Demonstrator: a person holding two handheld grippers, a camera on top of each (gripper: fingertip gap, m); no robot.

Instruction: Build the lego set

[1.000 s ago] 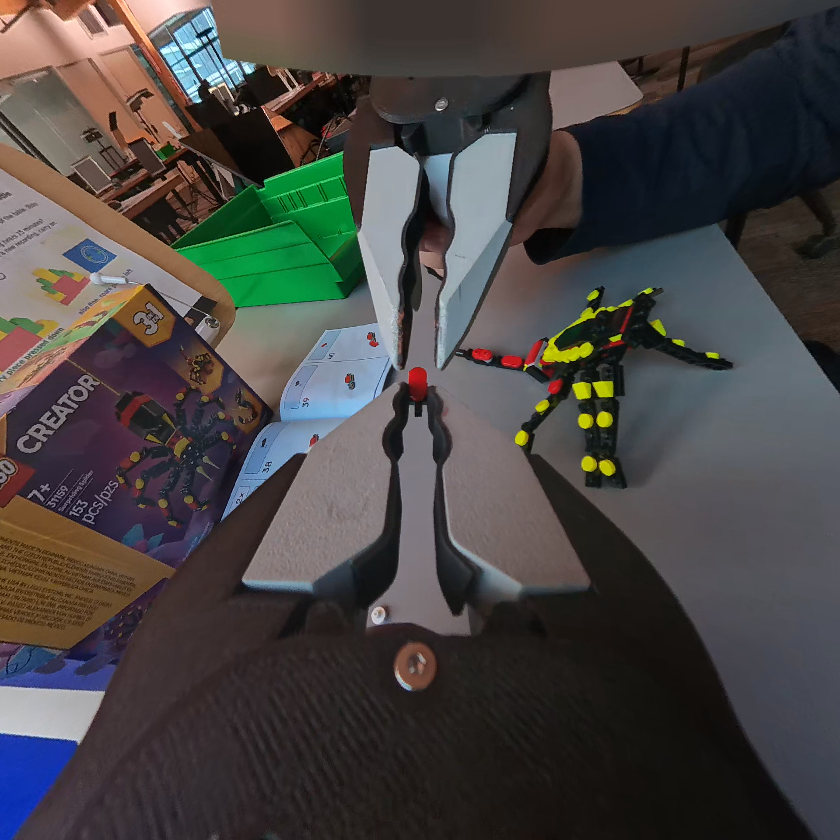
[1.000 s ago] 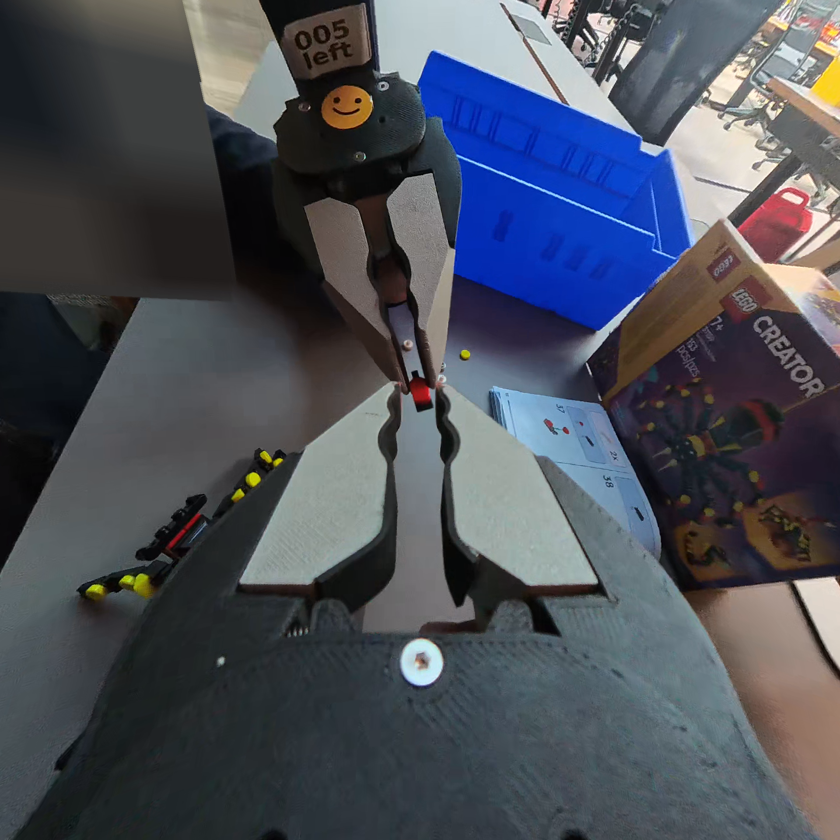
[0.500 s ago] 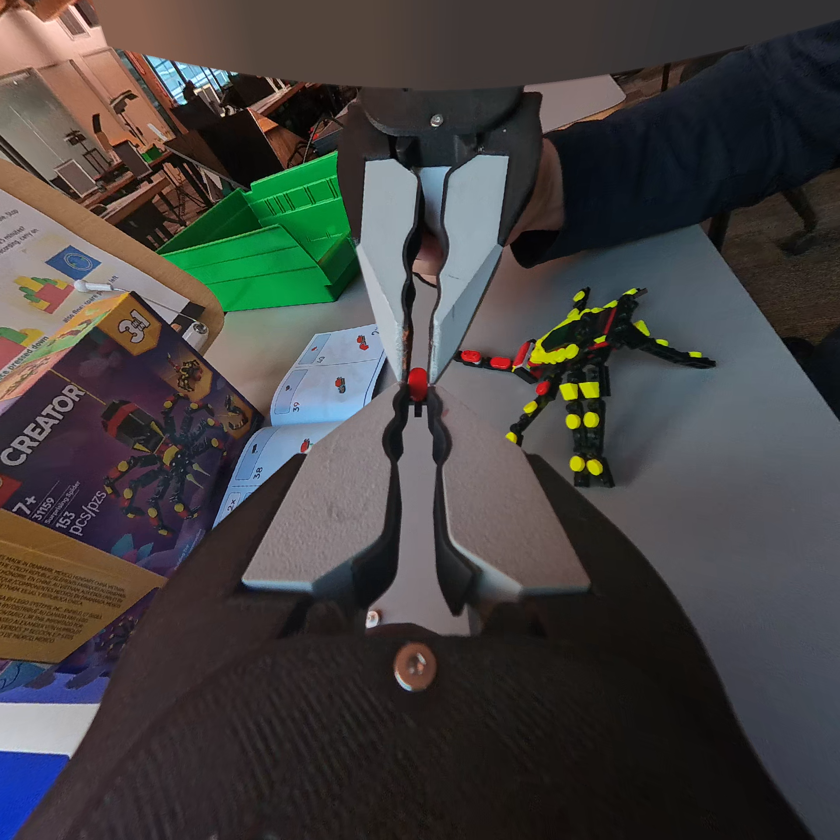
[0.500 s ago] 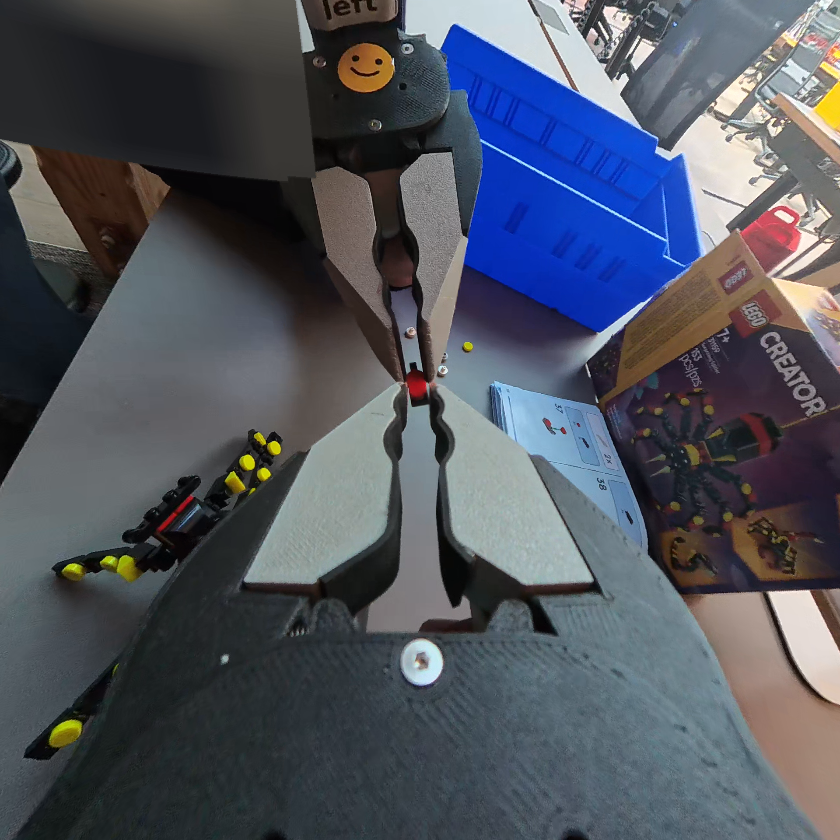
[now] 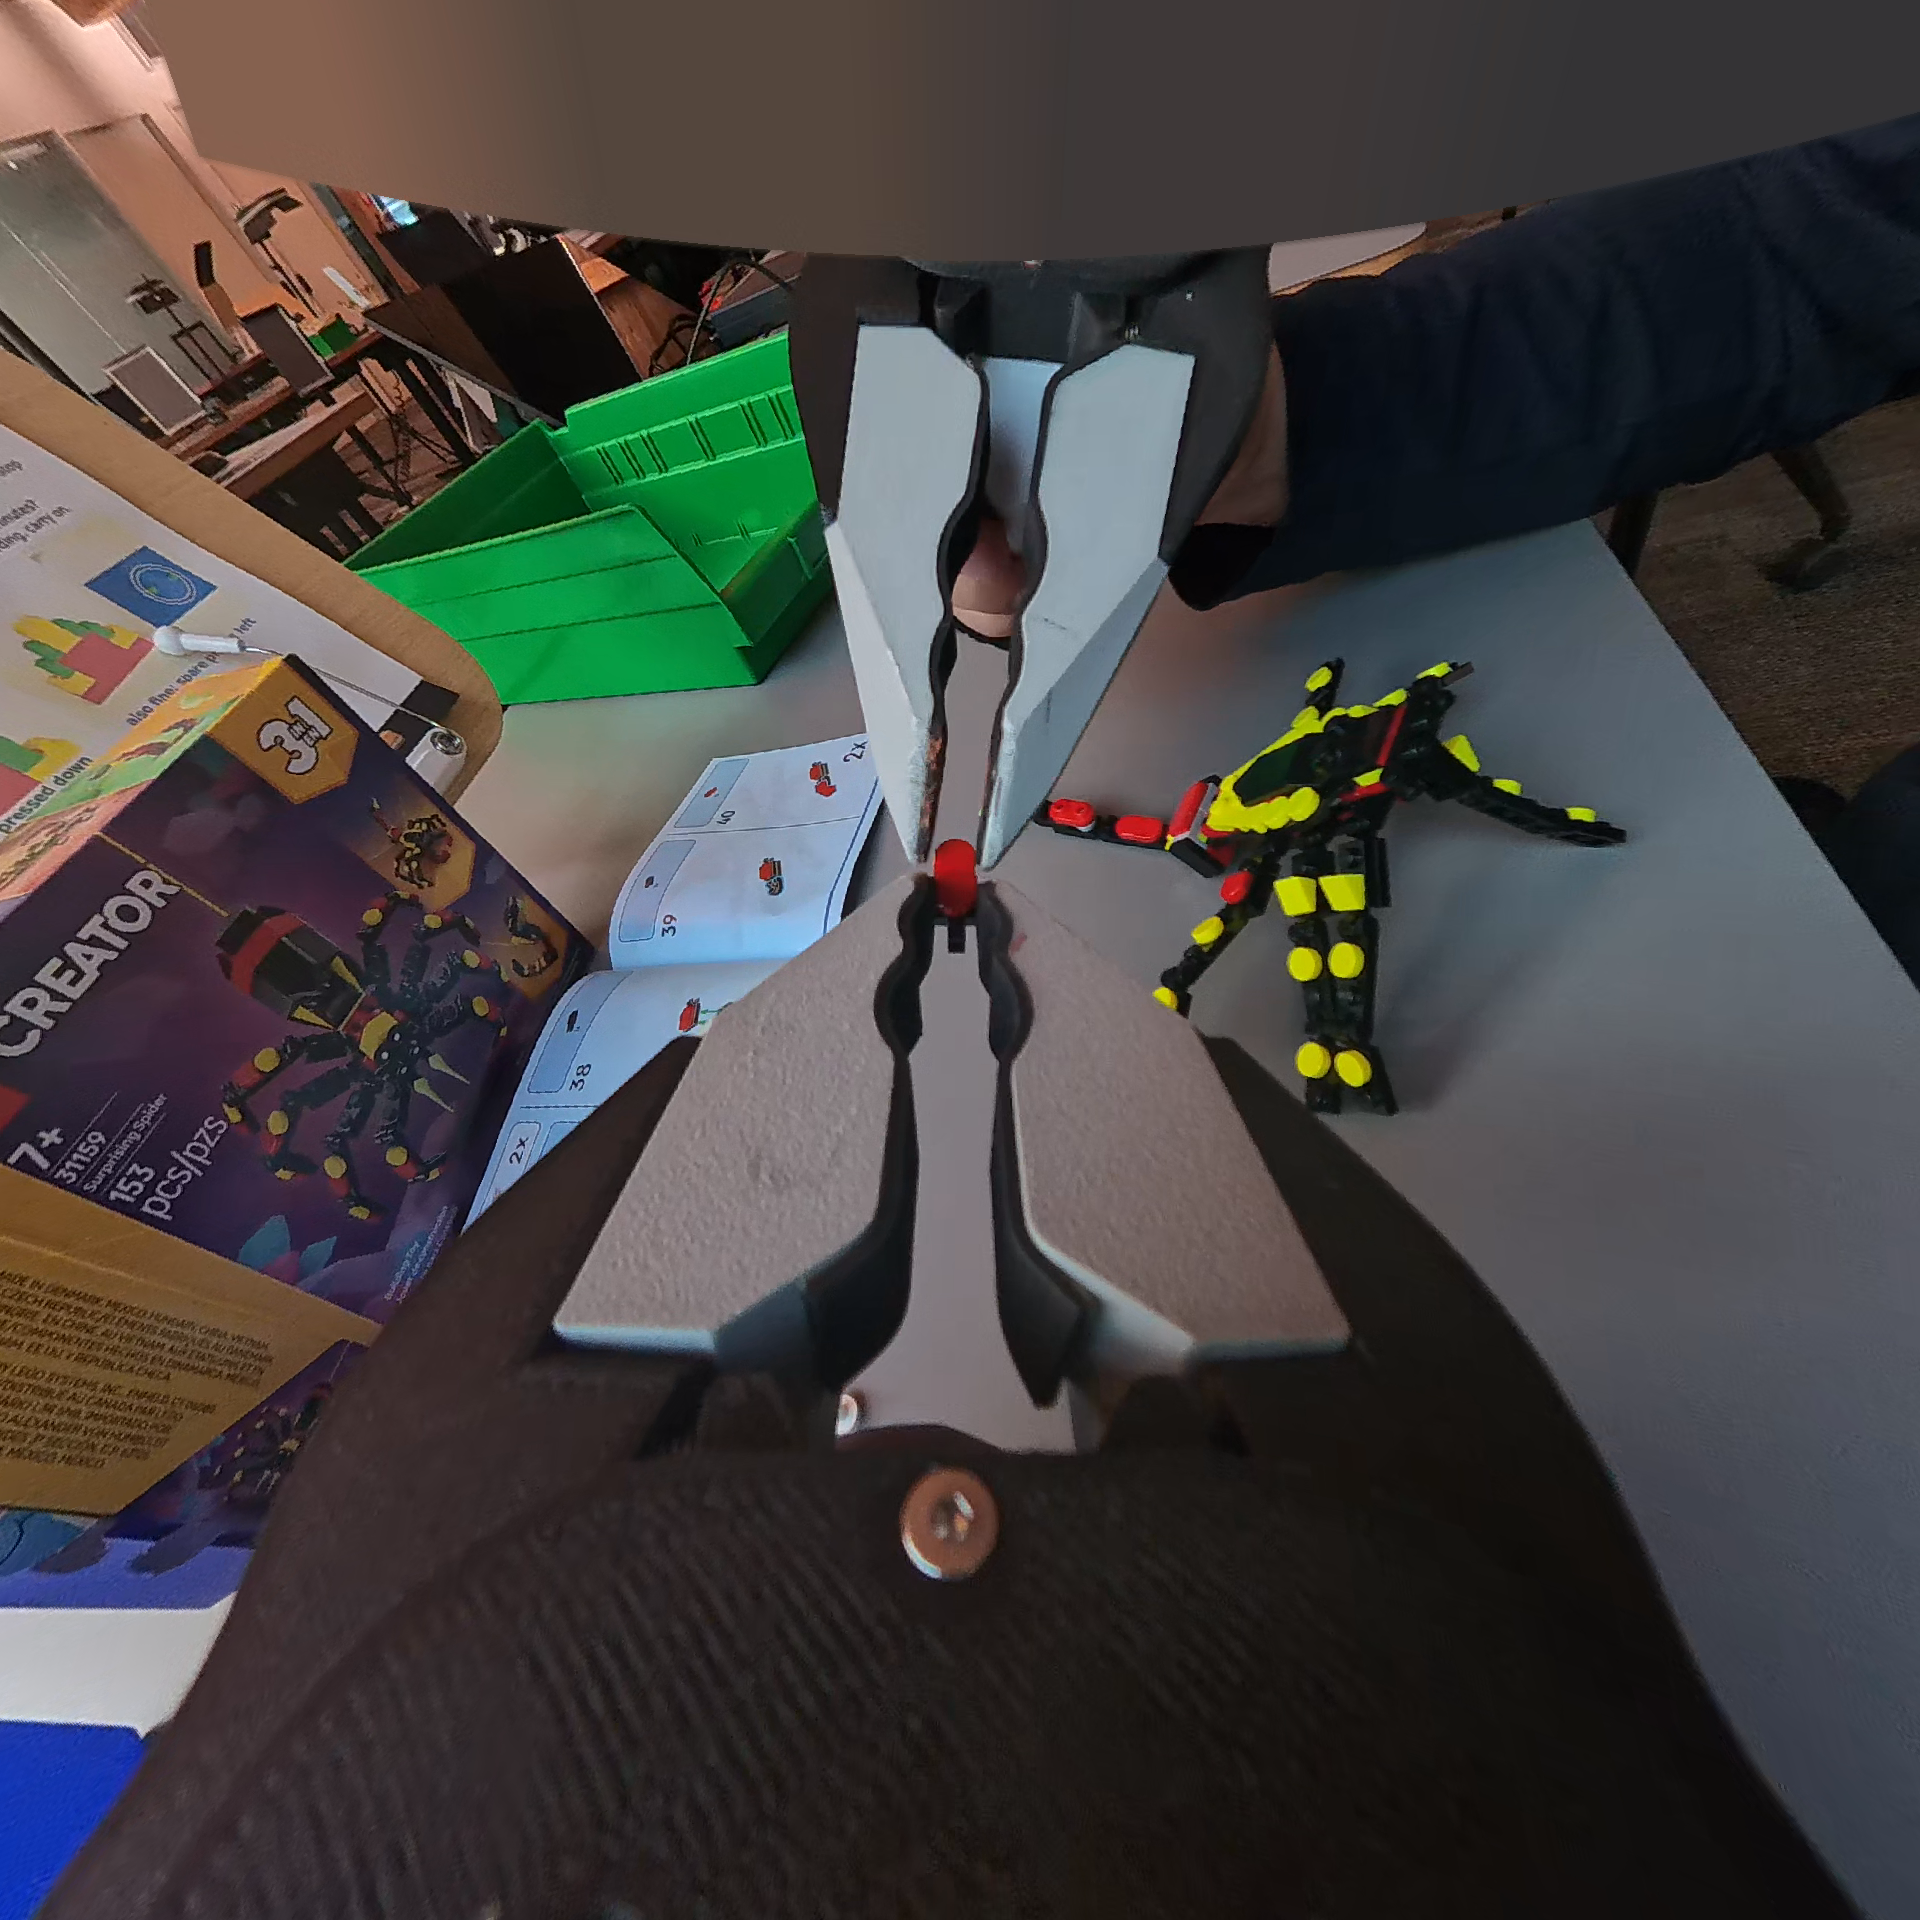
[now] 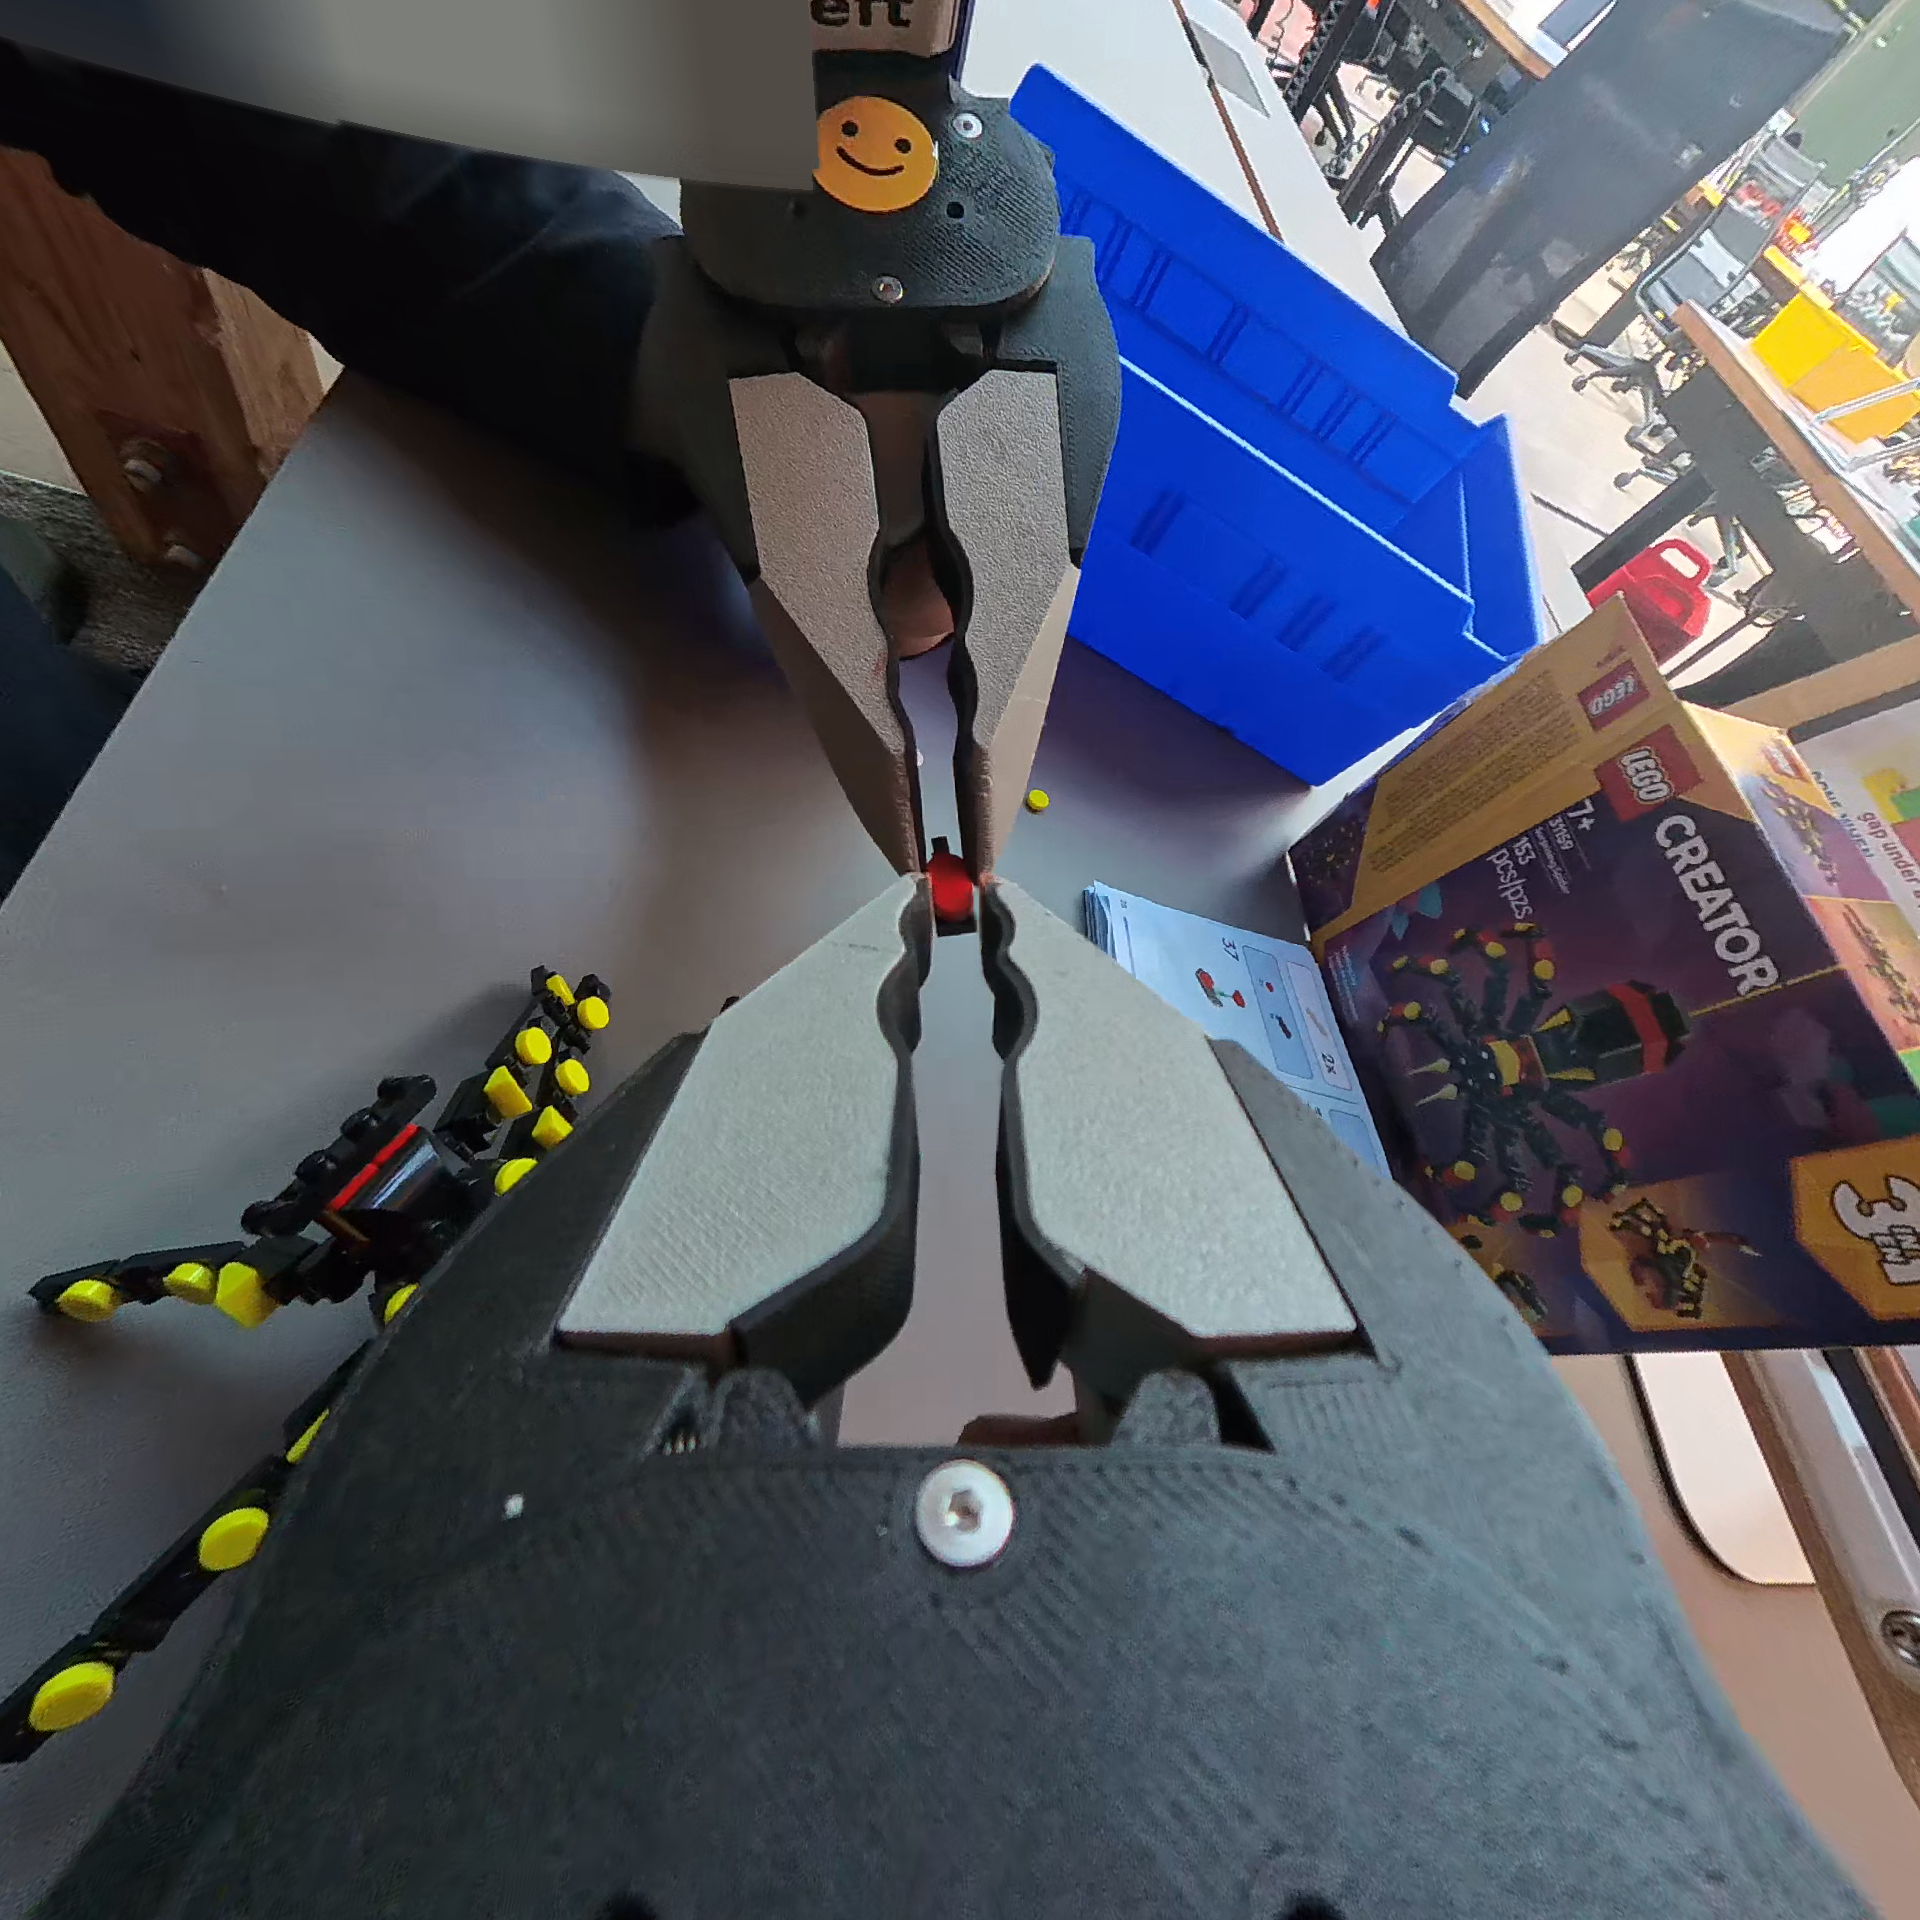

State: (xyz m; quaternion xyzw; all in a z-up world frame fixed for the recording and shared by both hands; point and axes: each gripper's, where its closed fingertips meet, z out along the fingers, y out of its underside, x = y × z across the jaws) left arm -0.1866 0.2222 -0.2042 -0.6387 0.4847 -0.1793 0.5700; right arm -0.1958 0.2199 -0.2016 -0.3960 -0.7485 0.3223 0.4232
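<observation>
both grippers meet tip to tip above the bench (image 5: 1558,1299), joining a small sub-assembly: left gripper (image 5: 953,914) fingers nearly closed on a black piece (image 5: 954,935), right gripper (image 6: 951,902) fingers pinching the red piece (image 6: 949,891). next, press squarely together.

A grey table (image 5: 1558,1195) is set in a big open workshop. Wooden desks (image 5: 260,416) and dark monitors (image 5: 520,322) are seen behind it, office chairs (image 6: 1621,364) are lined up along an aisle, and everything's lit by bright daylight
</observation>
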